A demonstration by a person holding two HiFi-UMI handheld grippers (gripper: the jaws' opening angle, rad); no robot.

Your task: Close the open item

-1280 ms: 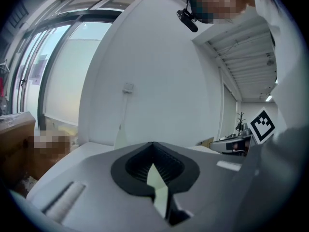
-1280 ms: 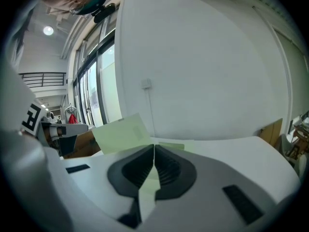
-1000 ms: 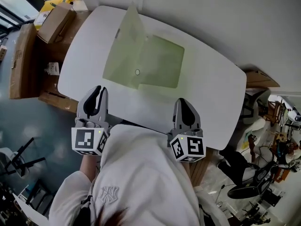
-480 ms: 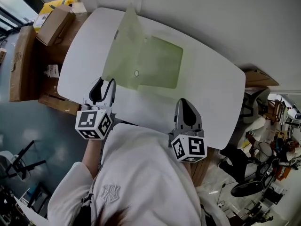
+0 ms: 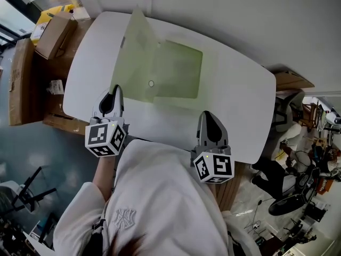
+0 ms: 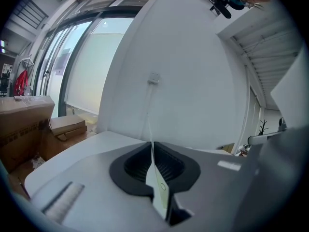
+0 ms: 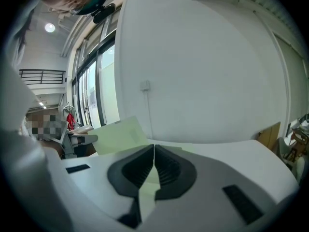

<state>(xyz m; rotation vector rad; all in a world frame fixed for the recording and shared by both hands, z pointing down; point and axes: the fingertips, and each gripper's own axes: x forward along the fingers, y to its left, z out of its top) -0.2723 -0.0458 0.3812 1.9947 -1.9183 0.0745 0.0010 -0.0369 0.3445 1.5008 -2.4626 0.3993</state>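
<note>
A pale green folder (image 5: 178, 71) lies open on the white table (image 5: 240, 105). Its left flap (image 5: 133, 57) stands raised, with a small snap (image 5: 151, 83) near its lower edge. My left gripper (image 5: 114, 92) is at the flap's near corner. In the left gripper view the flap (image 6: 161, 195) runs edge-on between the jaws of the left gripper (image 6: 153, 166), which are closing with the pads pinching the thin sheet. My right gripper (image 5: 206, 119) hovers at the table's near edge, shut with nothing in it. In its own view the right gripper (image 7: 154, 161) faces the folder (image 7: 118, 134).
Cardboard boxes (image 5: 50, 33) and a long carton (image 5: 18, 79) sit on the floor to the left of the table. A white wall (image 5: 240, 15) runs behind the table. Office chairs (image 5: 282, 180) and clutter stand to the right.
My left gripper moved forward to the flap's near corner, opened wide, then closed onto the sheet. The right gripper has stayed where it was.
</note>
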